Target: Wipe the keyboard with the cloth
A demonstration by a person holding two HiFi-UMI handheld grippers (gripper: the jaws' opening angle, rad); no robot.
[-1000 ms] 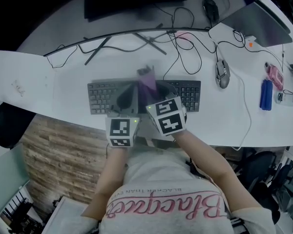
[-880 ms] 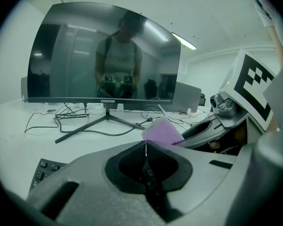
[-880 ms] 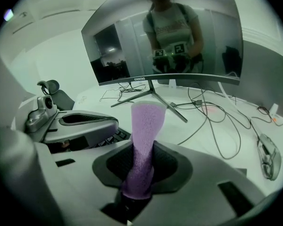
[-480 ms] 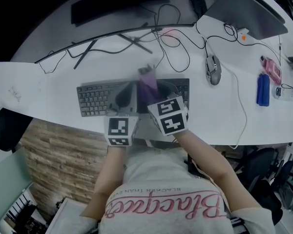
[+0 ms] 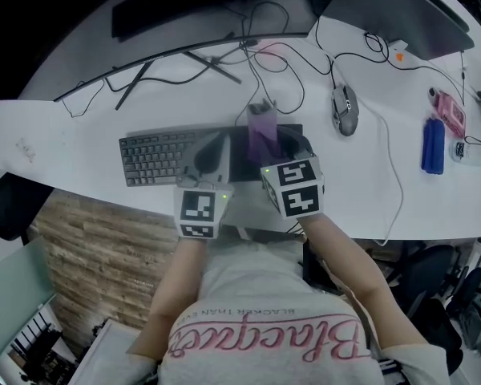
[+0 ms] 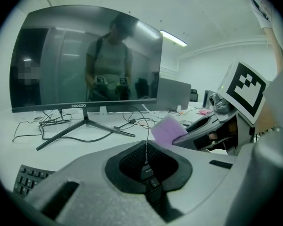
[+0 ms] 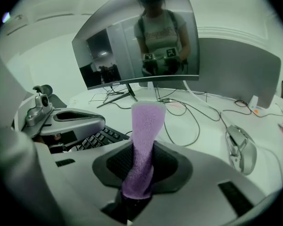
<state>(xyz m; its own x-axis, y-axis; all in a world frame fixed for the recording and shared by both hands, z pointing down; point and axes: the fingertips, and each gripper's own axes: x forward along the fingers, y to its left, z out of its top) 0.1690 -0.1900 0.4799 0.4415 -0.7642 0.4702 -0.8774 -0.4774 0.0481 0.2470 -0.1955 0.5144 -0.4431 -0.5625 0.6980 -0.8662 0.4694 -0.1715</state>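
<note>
A dark keyboard [image 5: 156,157] lies on the white desk [image 5: 80,147], in front of the monitor stand. My right gripper [image 5: 271,147] is shut on a purple cloth [image 5: 263,124], which sticks up from its jaws over the right part of the keyboard. In the right gripper view the cloth [image 7: 145,140] rises twisted between the pads, with keys [image 7: 98,139] to the left. My left gripper [image 5: 211,157] rests over the middle of the keyboard beside the right one. In its own view the left gripper [image 6: 146,150] is shut with nothing in it.
A curved monitor [image 6: 85,60] on a splayed stand [image 5: 180,61] is behind the keyboard, with loose cables [image 5: 284,50] around it. A mouse [image 5: 342,107] lies to the right. Farther right are a blue object [image 5: 433,145] and a pink one [image 5: 449,111]. The desk's front edge is under my wrists.
Both grippers have slid to the right along the keyboard, the right one with the cloth farther, now near the keyboard's right end.
</note>
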